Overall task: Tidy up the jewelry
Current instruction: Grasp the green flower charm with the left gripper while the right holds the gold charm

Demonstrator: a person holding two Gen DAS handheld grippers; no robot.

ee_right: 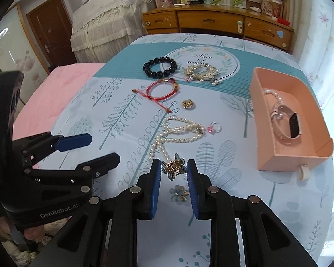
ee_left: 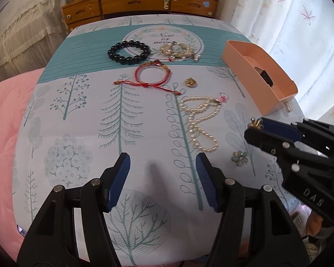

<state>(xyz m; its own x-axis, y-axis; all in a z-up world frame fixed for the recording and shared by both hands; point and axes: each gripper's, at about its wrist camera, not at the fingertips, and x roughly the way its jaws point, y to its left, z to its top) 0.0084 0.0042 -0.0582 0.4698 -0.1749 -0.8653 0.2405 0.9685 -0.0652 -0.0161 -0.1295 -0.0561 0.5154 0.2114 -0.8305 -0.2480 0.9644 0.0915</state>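
Blue pads on my right gripper (ee_right: 174,170) are pinched on a small gold-and-blue flower clip (ee_right: 175,169), held up off the tablecloth (ee_right: 127,102); in the left wrist view the same clip (ee_left: 255,123) pokes out at the tip of that gripper (ee_left: 256,125). My left gripper (ee_left: 163,169) hangs w/ fingers wide apart, nothing btwn them; the right cam shows it (ee_right: 100,149) at the left edge, gaping.

Writing I can read: "Now or never" printed in the round wreath emblem (ee_left: 164,39) on the cloth, "GenRobot.AI" on the left gripper's body, and "DAS" on the right gripper's body.

A second blue flower piece (ee_right: 178,193) lies on the cloth right under the held clip. Just past it is the pearl necklace (ee_right: 178,135), w/ a small ring w/ a pink stone (ee_right: 214,127) beside its clasp. Farther on: a gold pendant (ee_right: 188,104), a red cord bracelet (ee_right: 161,92), a black bead bracelet (ee_right: 159,67) and a gold chain bracelet (ee_right: 201,72), the last two by the emblem.

Peach tray (ee_right: 318,153) sits at the right side of the cloth, well apart from the loose pieces. Inside: a pearl bracelet (ee_right: 272,94) and a fitness band w/ a black screen (ee_right: 294,124).
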